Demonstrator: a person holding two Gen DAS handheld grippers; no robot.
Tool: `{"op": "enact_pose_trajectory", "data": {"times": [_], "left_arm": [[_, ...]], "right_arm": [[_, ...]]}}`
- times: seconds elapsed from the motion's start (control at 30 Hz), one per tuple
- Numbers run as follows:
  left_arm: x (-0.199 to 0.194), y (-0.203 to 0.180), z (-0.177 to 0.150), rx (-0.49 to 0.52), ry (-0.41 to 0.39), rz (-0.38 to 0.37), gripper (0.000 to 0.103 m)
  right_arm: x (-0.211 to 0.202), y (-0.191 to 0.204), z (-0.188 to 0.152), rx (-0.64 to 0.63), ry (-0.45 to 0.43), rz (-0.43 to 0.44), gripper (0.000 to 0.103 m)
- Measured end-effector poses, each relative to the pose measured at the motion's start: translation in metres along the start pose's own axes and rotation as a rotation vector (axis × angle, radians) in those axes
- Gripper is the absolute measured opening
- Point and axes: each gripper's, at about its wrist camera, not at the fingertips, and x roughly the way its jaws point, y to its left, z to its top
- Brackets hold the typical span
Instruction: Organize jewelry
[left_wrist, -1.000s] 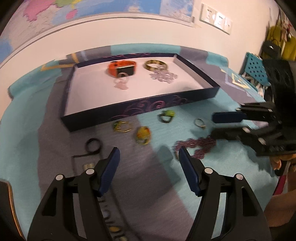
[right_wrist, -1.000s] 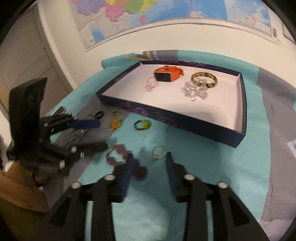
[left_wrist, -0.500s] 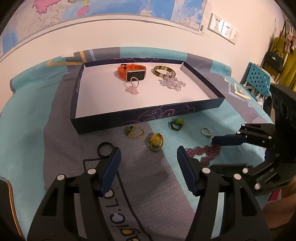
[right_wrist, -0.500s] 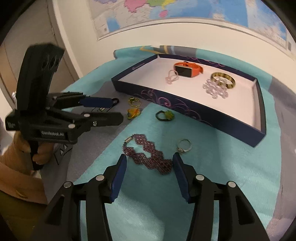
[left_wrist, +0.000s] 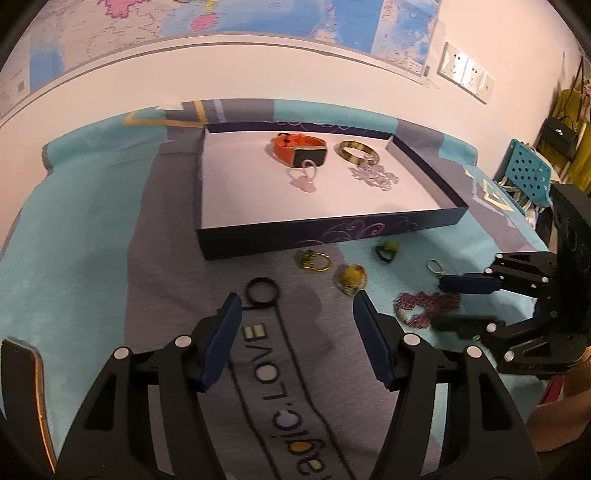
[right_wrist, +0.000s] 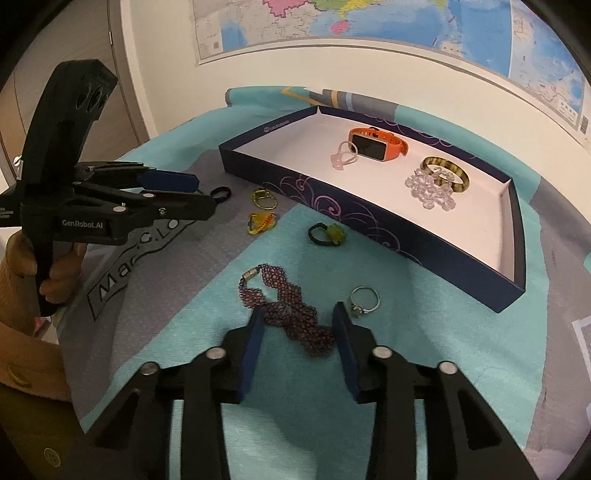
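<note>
- Left wrist view: our left tongs stand apart over the grey band of the cloth-covered surface, with nothing between them; since a second ago this view has steadied and drawn back a little, so the black ring, the gold ring with green stone and the yellow-beaded ring now lie just ahead of the tips; we judge no pick is under way on this side; the right tongs show at the right edge, low over the purple beaded bracelet.
- Right wrist view: our right tongs have just been closing, and the bracelet now runs between the pads; a gap shows on each side, so we read them as apart and not yet clamped; half a second ago they stood wider; we take this as the grasp about to complete, after which the bracelet goes to the navy tray.
- Only this view shows the silver ring just beside the right pad, close enough to get nudged, and the hand that holds the left tongs.
- Only the left view shows how near the right tips sit to the cloth.
- Both views show the tray already holding the orange watch, the pink ring, the gold bangle and the clear bead bracelet; five small pieces and the bracelet remain outside.
</note>
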Motion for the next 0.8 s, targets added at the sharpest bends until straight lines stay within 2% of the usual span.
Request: {"op": "enact_pose_trajectory", "data": {"times": [0.1, 0.23, 0.6, 0.67, 0.8], "left_arm": [[0.003, 0.003, 0.002, -0.003, 0.003, 0.013, 0.062], [0.006, 0.003, 0.004, 0.017, 0.005, 0.037, 0.062], [0.013, 0.011, 0.006, 0.020, 0.023, 0.061, 0.061], [0.015, 0.010, 0.007, 0.028, 0.027, 0.063, 0.060], [0.019, 0.009, 0.009, 0.036, 0.037, 0.064, 0.057]], "right_arm": [[0.000, 0.000, 0.000, 0.001, 0.000, 0.005, 0.019], [0.001, 0.000, 0.001, 0.011, -0.001, 0.021, 0.012], [-0.004, -0.016, 0.001, 0.122, -0.023, 0.137, 0.010], [-0.005, -0.018, 0.002, 0.136, -0.031, 0.151, 0.006], [-0.007, -0.020, 0.003, 0.148, -0.036, 0.152, 0.006]]}}
